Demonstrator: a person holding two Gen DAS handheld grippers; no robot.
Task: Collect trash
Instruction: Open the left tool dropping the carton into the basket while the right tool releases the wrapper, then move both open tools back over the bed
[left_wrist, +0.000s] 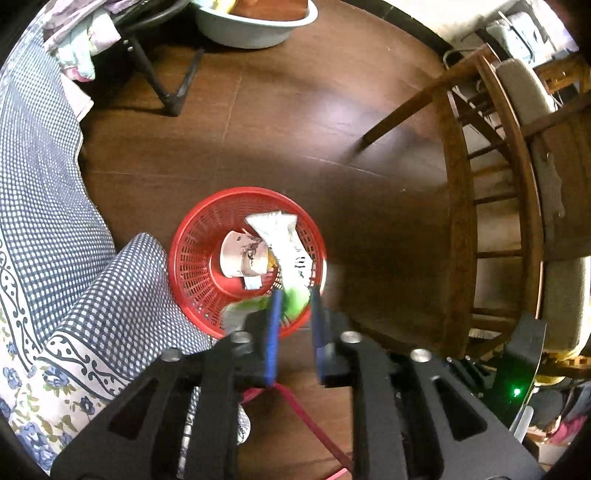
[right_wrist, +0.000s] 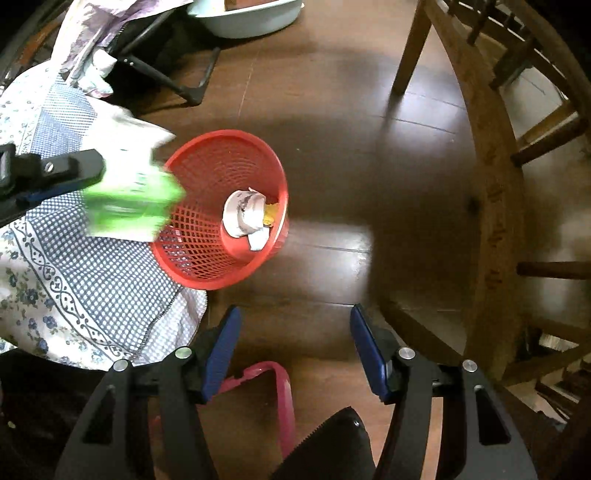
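A red mesh basket (left_wrist: 199, 254) (right_wrist: 207, 184) stands on the dark wooden floor. A crumpled white paper cup (left_wrist: 238, 260) (right_wrist: 243, 214) and small scraps lie inside it. My left gripper (left_wrist: 294, 293) (right_wrist: 92, 173) is shut on a green and white wrapper (left_wrist: 284, 254) (right_wrist: 133, 192) and holds it above the basket's near rim. My right gripper (right_wrist: 293, 314) is open and empty over bare floor, to the right of and nearer than the basket.
A blue checked floral cloth (left_wrist: 44, 206) (right_wrist: 74, 266) hangs at the left, touching the basket. A wooden chair (left_wrist: 480, 206) (right_wrist: 491, 177) stands at the right. A pale basin (left_wrist: 255, 26) and black stand legs (left_wrist: 166, 88) are at the back. A pink strap (right_wrist: 280, 398) lies below.
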